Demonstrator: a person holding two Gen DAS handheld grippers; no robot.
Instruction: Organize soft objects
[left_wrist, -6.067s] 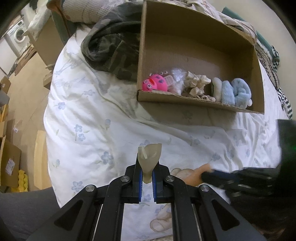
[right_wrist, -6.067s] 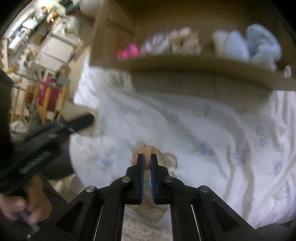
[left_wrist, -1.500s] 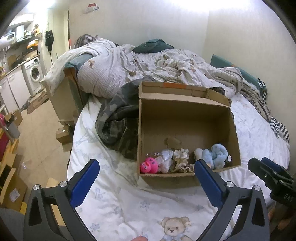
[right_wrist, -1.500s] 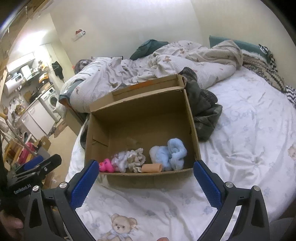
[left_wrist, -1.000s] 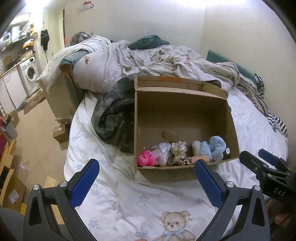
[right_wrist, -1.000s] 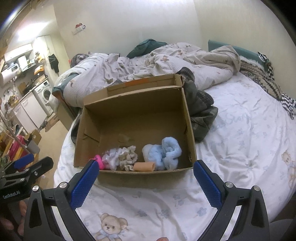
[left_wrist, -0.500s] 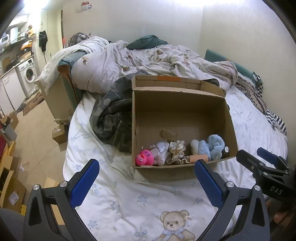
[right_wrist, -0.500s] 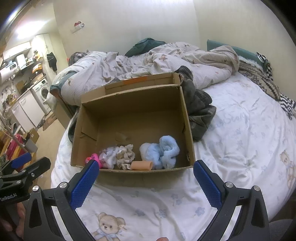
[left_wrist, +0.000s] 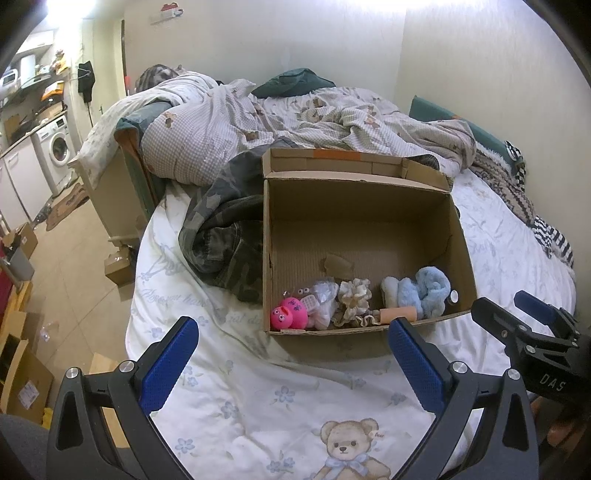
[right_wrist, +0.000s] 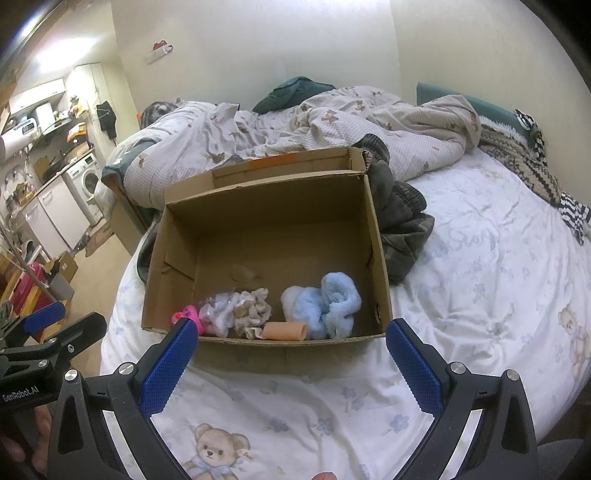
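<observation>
An open cardboard box (left_wrist: 354, 229) (right_wrist: 266, 225) stands on the bed. Along its near wall lie a pink toy (left_wrist: 289, 314) (right_wrist: 186, 314), a clear wrapped bundle (left_wrist: 323, 295) (right_wrist: 218, 314), a beige scrunchie (left_wrist: 355, 295) (right_wrist: 253, 310), a peach tube (left_wrist: 399, 314) (right_wrist: 285, 331) and blue fluffy socks (left_wrist: 424, 290) (right_wrist: 327, 304). My left gripper (left_wrist: 291, 363) is wide open and empty, held back above the sheet in front of the box. My right gripper (right_wrist: 288, 363) is also wide open and empty, beside the left one.
The bed has a white flowered sheet (left_wrist: 258, 387) with teddy bear prints. A camouflage garment (left_wrist: 225, 229) lies against the box's left side. A rumpled duvet (left_wrist: 295, 110) lies behind it. Floor, cardboard boxes and a washing machine (left_wrist: 55, 151) are to the left.
Six seconds ago each gripper was shut on a small soft item low over the sheet. Both now stand open, empty and raised. In the last second the views barely shifted.
</observation>
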